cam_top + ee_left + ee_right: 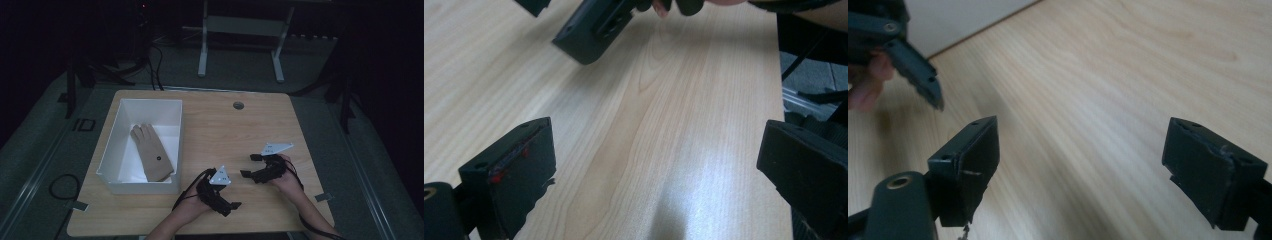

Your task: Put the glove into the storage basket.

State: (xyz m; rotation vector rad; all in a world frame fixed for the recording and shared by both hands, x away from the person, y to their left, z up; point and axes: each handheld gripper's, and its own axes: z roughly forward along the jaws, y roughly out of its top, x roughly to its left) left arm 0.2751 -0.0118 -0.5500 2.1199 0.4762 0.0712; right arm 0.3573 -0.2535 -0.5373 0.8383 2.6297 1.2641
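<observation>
A tan glove (151,151) lies flat inside a white box (170,107) on the left half of the wooden table (250,125). My left gripper (231,207) rests low near the front edge, just right of the box, and is open with nothing between its jaws (661,170). My right gripper (250,165) sits a little farther back and to the right, pointing left, also open and empty (1090,162). In each gripper view the jaws frame bare wood. The right gripper's jaw tip (594,27) shows in the left gripper view, and the left gripper (913,65) shows in the right gripper view.
A round cable hole (238,105) sits near the table's far edge. The white box's wall (963,20) lies beyond my right gripper. A pale desk frame (240,30) stands on the floor behind the table. Cables (62,187) lie on the floor at left.
</observation>
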